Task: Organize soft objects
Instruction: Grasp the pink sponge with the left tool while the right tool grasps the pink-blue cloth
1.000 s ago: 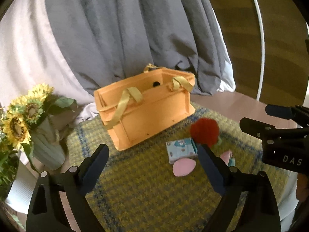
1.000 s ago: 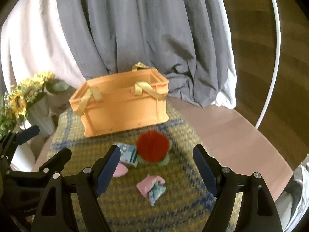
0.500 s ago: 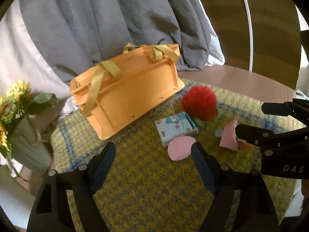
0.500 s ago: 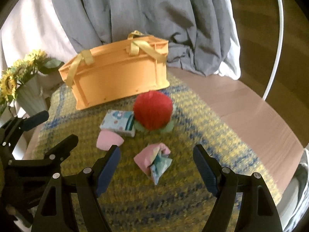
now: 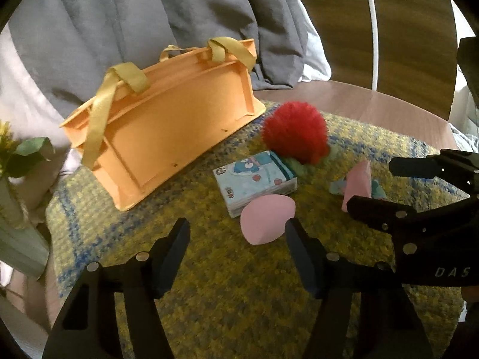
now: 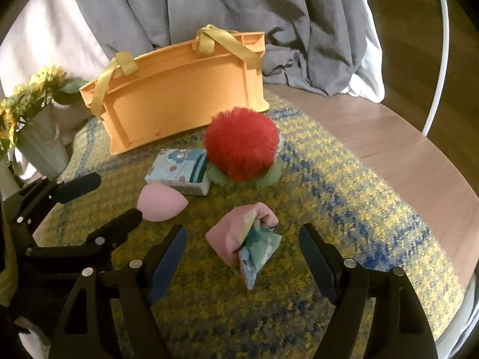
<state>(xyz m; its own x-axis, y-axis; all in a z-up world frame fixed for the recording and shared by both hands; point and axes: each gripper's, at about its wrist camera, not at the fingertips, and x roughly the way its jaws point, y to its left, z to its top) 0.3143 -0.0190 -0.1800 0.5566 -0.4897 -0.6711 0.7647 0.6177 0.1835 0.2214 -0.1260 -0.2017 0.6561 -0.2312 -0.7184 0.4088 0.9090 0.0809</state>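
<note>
**Four soft things loose, both grippers reaching in**

Four soft things lie on the mat (image 6: 344, 179) in front of the orange basket (image 6: 179, 101); judging by that, sorting has barely begun. The right gripper (image 6: 242, 249) has its fingers spread apart, with the folded cloth (image 6: 242, 236) between the tips. The left gripper (image 5: 236, 236) is likewise spread, the pink sponge (image 5: 266, 223) just ahead of its right finger (image 5: 302, 257). The next move probably calls for lowering around one item and pinching gently. The cloth is pink with a pale blue printed layer, crumpled and limp. Beyond the tips sit a tissue pack (image 6: 182, 173) and a red fluffy ball (image 6: 241, 145), touching.
</note>
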